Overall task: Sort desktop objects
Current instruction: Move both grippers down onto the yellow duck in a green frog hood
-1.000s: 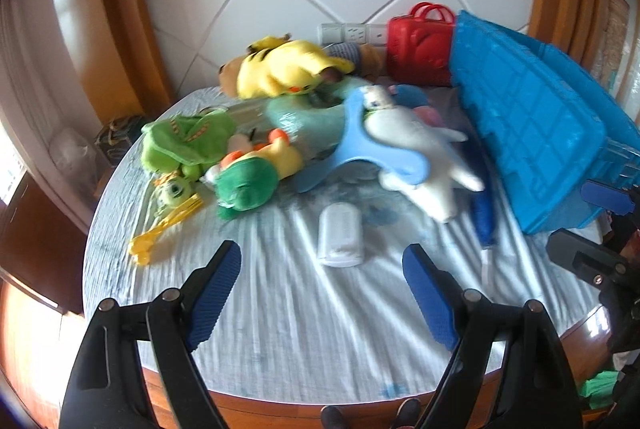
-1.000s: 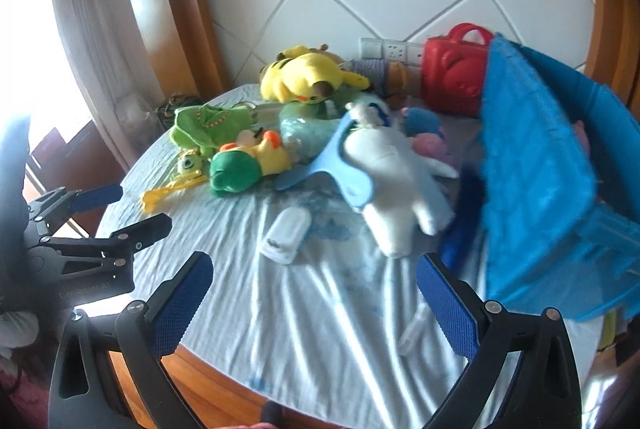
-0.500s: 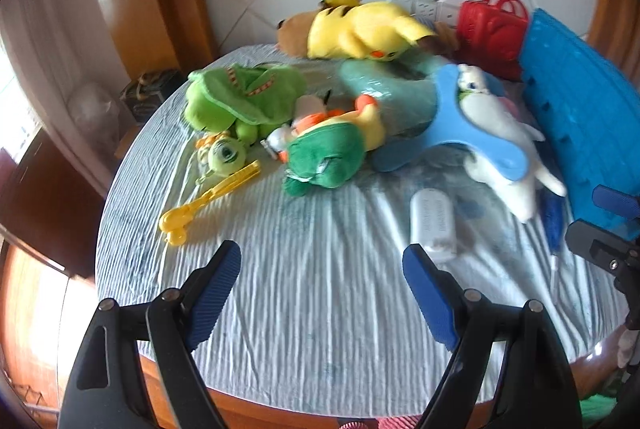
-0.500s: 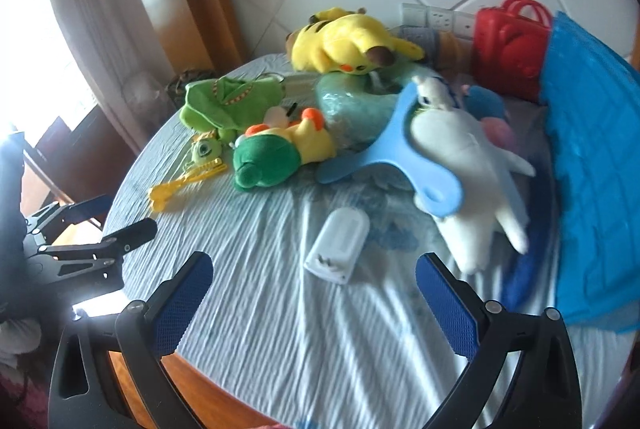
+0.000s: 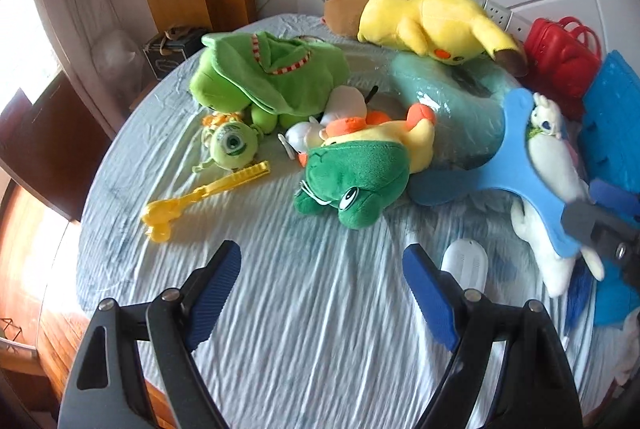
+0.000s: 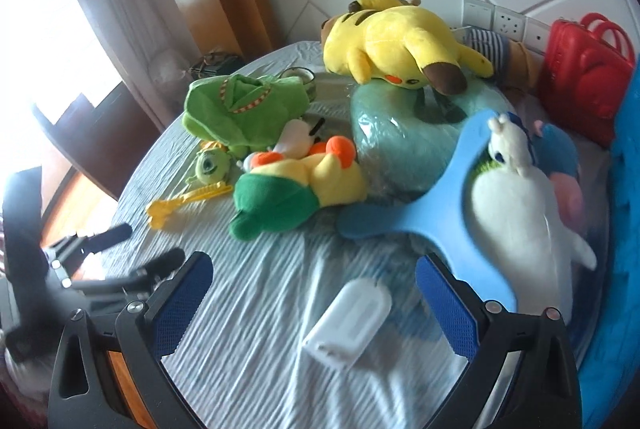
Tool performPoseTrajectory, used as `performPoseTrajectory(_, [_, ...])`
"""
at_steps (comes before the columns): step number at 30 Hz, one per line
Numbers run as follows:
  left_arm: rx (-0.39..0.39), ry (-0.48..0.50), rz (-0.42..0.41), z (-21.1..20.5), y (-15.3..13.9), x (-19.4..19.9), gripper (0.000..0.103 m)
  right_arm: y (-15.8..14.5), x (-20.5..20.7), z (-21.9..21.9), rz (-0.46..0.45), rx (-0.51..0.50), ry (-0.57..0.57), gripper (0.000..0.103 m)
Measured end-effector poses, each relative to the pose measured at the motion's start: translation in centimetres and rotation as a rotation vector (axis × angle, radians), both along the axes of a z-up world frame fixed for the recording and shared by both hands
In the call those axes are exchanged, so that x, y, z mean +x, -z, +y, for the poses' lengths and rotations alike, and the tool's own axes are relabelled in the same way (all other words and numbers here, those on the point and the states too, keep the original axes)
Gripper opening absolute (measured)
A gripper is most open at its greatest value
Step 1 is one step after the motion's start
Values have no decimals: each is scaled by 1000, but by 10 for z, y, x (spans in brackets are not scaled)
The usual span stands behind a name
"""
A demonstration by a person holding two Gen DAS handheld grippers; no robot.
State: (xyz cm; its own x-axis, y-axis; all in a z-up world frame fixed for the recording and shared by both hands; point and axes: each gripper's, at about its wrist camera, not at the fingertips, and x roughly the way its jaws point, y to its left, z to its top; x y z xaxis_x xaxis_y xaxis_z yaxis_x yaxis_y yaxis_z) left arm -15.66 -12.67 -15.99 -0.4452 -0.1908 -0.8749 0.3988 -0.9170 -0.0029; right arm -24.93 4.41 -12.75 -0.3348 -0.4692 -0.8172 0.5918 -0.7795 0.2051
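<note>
Several plush toys lie on the round table with a pale blue cloth: a yellow plush, a light green plush, a dark green and yellow plush, a white and blue plush. A yellow plastic clip and a small one-eyed green toy lie at the left. A white flat device lies just in front of my open, empty right gripper. My left gripper is open and empty over bare cloth; the device is beside its right finger.
A blue plastic crate stands at the right edge, a red toy bag behind it by wall sockets. A teal wrapped cushion lies under the plush pile. Wooden frame and curtain stand at the left.
Both grippers have swung left and moved closer to the toys. The white device now lies near the right gripper's fingers. Both stay open.
</note>
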Motion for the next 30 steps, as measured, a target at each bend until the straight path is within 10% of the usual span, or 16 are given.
performPoseTrajectory(30, [95, 36, -20, -31, 81, -113, 89, 88, -121, -83, -111, 42, 12, 103])
